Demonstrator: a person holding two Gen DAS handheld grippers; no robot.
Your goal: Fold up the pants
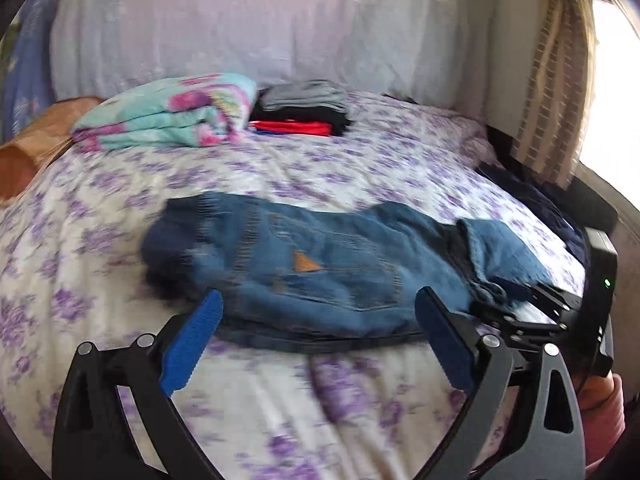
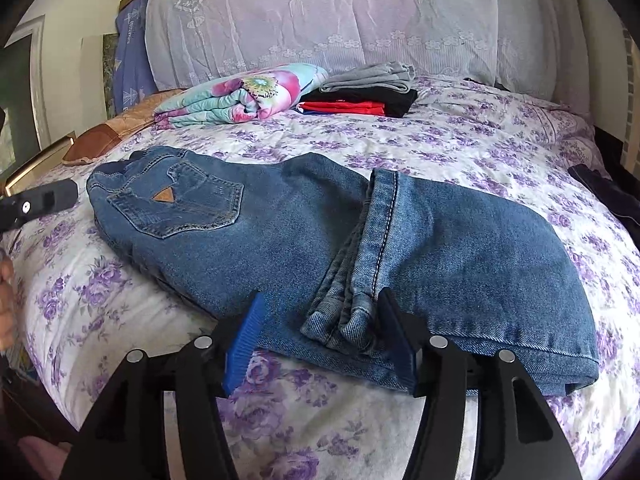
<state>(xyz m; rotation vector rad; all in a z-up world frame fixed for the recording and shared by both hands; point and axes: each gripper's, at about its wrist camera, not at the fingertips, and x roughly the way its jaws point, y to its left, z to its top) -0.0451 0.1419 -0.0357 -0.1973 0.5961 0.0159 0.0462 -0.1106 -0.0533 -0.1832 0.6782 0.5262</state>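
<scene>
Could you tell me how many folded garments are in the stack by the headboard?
3 show, though more may be hidden: a grey garment on top, a black garment beneath it, and a red garment at the bottom, beside the floral blanket.

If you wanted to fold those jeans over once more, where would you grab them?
Probably the stacked leg hems, which lie across the jeans at the near edge, between the open right gripper fingers. Come in low from the near side: the layered hems bunch into a ridge there, so one pinch should catch every layer, then carry them toward the pocket end.
</scene>
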